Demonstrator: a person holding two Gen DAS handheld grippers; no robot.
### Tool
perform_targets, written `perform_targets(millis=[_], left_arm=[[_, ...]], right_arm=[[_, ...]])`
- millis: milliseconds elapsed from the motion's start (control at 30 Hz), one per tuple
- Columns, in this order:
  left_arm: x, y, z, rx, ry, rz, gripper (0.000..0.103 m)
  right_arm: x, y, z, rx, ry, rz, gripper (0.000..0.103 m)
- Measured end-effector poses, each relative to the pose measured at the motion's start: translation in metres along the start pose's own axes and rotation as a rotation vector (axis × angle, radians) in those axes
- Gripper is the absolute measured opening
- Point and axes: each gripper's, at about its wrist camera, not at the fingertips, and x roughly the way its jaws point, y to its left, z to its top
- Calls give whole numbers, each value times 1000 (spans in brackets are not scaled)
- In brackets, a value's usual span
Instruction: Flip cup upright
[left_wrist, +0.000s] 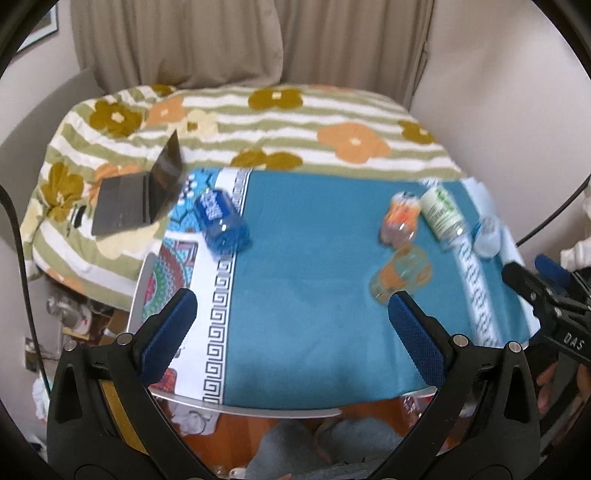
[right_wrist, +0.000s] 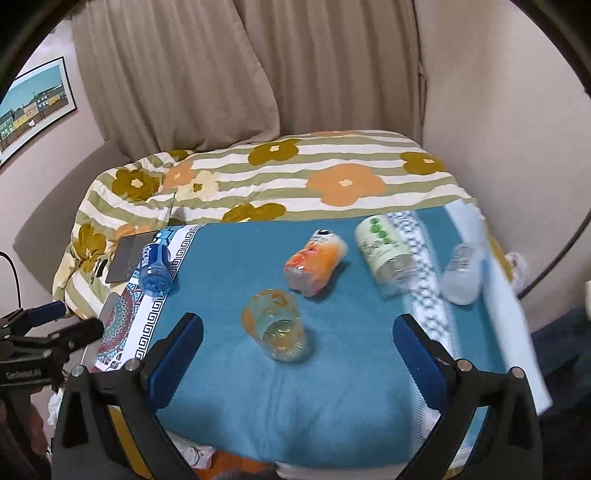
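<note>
A clear glass cup with orange print (right_wrist: 276, 324) lies on its side on the blue cloth (right_wrist: 295, 406), its open mouth toward me. It also shows in the left wrist view (left_wrist: 400, 274), right of centre. My right gripper (right_wrist: 297, 354) is open and empty, hovering just in front of the cup. My left gripper (left_wrist: 291, 325) is open and empty above the cloth, with the cup just beyond its right finger (left_wrist: 413, 332). The right gripper shows at the right edge of the left wrist view (left_wrist: 546, 291).
Several bottles lie on the table: a blue one (right_wrist: 155, 267) at the left, an orange one (right_wrist: 314, 264), a green-and-white one (right_wrist: 384, 251) and a clear one (right_wrist: 461, 275). An open laptop (left_wrist: 144, 195) sits on the flowered quilt (left_wrist: 295, 122) behind.
</note>
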Motion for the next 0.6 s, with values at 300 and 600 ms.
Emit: perform_targets(millis=[300, 600], left_arm=[[-40, -19, 2, 43, -122, 32, 103], [-50, -22, -7, 67, -155, 48, 103]], right_arm=[[-26, -14, 2, -24, 47, -66, 103], [-31, -13, -4, -23, 36, -101, 103]])
